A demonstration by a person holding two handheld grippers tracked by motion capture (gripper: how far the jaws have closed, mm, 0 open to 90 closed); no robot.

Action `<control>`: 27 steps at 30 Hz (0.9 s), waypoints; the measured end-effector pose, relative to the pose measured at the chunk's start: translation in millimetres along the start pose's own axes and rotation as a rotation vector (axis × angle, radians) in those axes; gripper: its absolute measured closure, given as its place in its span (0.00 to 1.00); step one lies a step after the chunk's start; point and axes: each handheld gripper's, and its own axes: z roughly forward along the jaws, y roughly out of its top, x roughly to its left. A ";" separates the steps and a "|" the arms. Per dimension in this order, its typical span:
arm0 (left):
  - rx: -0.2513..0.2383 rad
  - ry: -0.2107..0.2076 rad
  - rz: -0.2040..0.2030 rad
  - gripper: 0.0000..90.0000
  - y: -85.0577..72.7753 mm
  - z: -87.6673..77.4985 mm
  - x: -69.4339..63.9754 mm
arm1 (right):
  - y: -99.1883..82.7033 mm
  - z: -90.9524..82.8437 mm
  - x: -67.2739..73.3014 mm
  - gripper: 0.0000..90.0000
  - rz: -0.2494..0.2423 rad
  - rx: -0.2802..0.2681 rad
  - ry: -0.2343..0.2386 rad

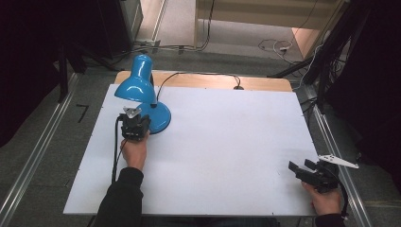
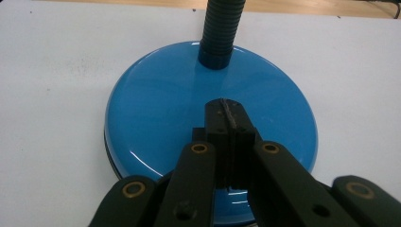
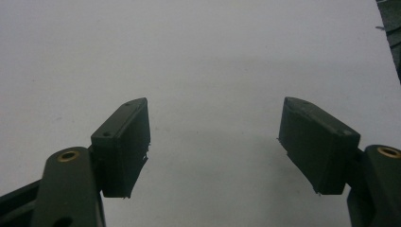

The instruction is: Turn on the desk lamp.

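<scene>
A blue desk lamp [image 1: 141, 82] stands at the table's far left, its round base [image 1: 158, 117] on the white tabletop and its shade [image 1: 135, 87] bent forward on a black ribbed neck [image 2: 221, 28]. My left gripper [image 1: 135, 124] hovers at the near edge of the base [image 2: 156, 109]; in the left gripper view its jaws are pressed together with nothing between them, tips [image 2: 229, 111] over the blue disc. My right gripper [image 1: 302, 169] rests near the table's front right corner, its jaws spread wide [image 3: 215, 142] over bare tabletop.
The white tabletop [image 1: 222, 142] lies on a wooden table [image 1: 213, 80]. The lamp's black cord [image 1: 198, 75] runs along the far edge. Metal floor rails [image 1: 38, 156] flank both sides, and loose cables [image 1: 274, 46] lie on the floor behind.
</scene>
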 end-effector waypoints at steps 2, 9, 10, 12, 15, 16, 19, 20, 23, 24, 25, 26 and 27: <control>0.000 0.000 -0.003 1.00 -0.2 0.3 -0.3 | 0.0 0.3 0.2 0.27 0.002 0.003 -0.001; 0.006 -0.010 -0.010 1.00 0.2 -0.1 1.3 | 0.1 0.3 0.4 0.27 0.001 0.002 0.001; 0.007 -0.012 -0.013 1.00 0.3 -0.2 1.6 | 0.1 0.3 0.4 0.27 0.001 0.002 0.001; 0.008 -0.018 -0.015 1.00 0.4 -0.5 2.4 | 0.1 0.4 0.6 0.27 0.000 0.003 0.001; 0.009 -0.020 -0.009 1.00 0.3 -0.8 2.7 | 0.1 0.4 0.7 0.27 -0.001 0.003 0.001; 0.010 -0.018 -0.006 1.00 0.3 -0.9 2.6 | 0.1 0.3 0.8 0.27 0.000 0.002 0.001; 0.011 -0.020 -0.005 1.00 0.3 -1.1 2.9 | 0.1 0.2 0.8 0.27 -0.001 0.002 0.000; 0.012 -0.019 -0.004 1.00 0.2 -1.2 2.9 | 0.1 0.2 0.8 0.27 -0.001 0.003 0.000; 0.012 -0.013 0.003 1.00 0.1 -1.6 2.4 | 0.1 0.1 0.9 0.27 -0.002 0.002 0.000; 0.011 -0.013 0.004 1.00 0.0 -1.6 2.1 | 0.1 0.1 0.9 0.27 0.000 0.002 0.000; 0.011 -0.013 0.005 1.00 0.0 -1.7 2.0 | 0.1 0.1 0.8 0.27 -0.002 0.001 0.000; 0.012 -0.013 0.006 1.00 -0.1 -2.0 2.0 | 0.1 0.1 0.8 0.27 -0.002 0.001 0.000; 0.012 -0.012 0.008 1.00 -0.1 -2.1 1.8 | 0.1 0.1 0.9 0.27 -0.001 0.002 0.000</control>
